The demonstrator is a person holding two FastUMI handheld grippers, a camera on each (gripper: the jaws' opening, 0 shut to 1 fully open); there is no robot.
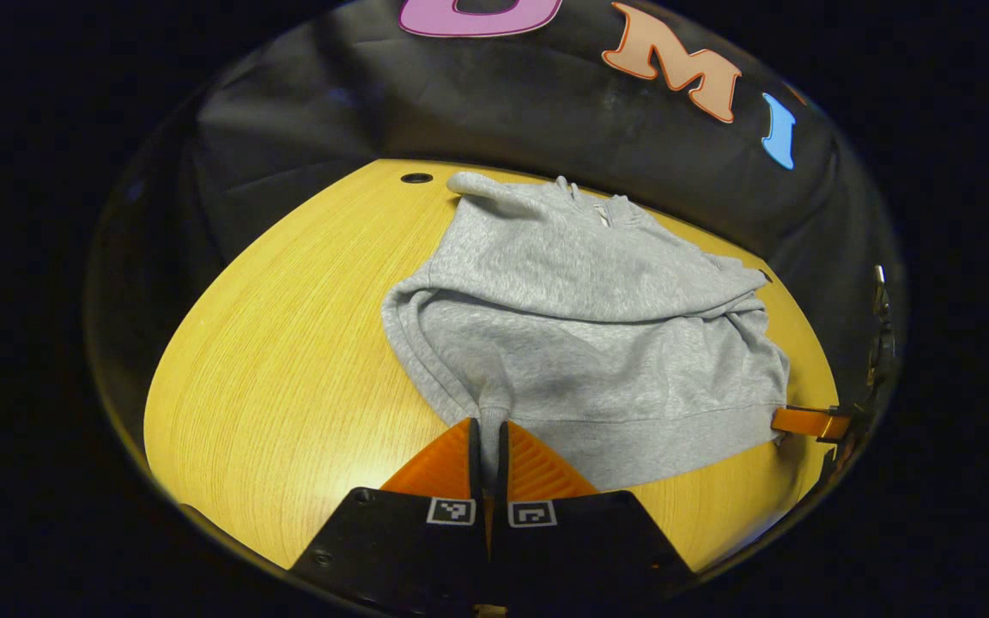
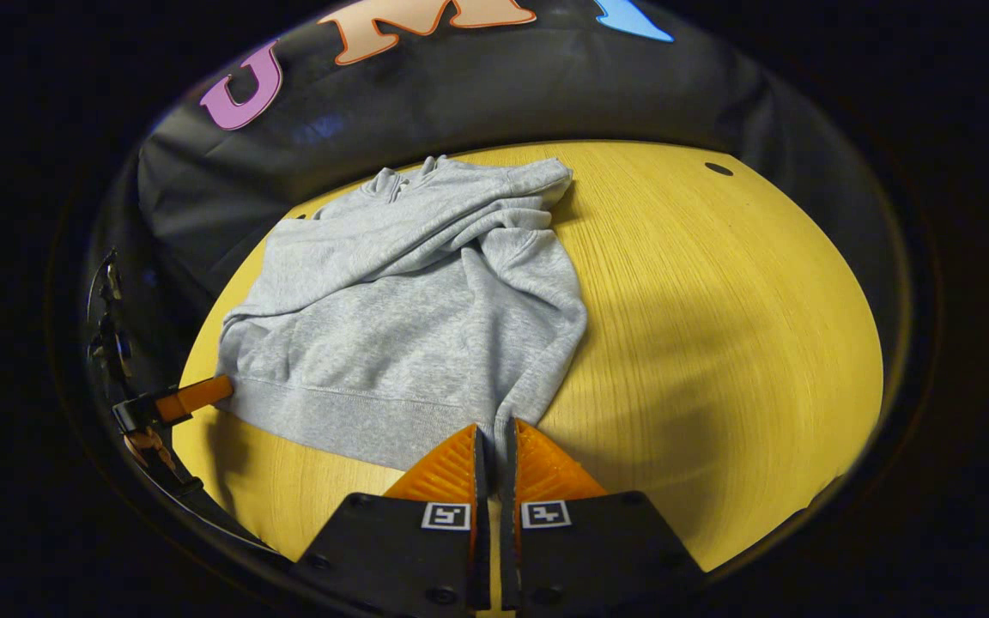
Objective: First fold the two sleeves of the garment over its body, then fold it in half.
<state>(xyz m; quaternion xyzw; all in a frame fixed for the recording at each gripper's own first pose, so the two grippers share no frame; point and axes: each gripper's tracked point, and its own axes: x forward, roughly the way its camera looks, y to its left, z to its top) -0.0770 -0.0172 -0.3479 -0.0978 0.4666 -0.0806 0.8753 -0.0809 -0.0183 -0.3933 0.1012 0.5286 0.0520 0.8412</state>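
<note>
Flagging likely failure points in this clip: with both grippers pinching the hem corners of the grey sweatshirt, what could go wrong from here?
1. The left gripper and right gripper each pinch only a thin bit of the sweatshirt hem, so a corner could slip out mid-fold.
2. The folded sleeves lie loose and bunched on top; lifting the hem may drag them askew.
3. The collar end sits near the table's far edge and could slide off.

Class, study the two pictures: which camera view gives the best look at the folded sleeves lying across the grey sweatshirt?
The right gripper view: the folded sleeves lie as distinct bands across the sweatshirt, cuff visible. In the left gripper view the sleeves merge into one broad fold.
</note>
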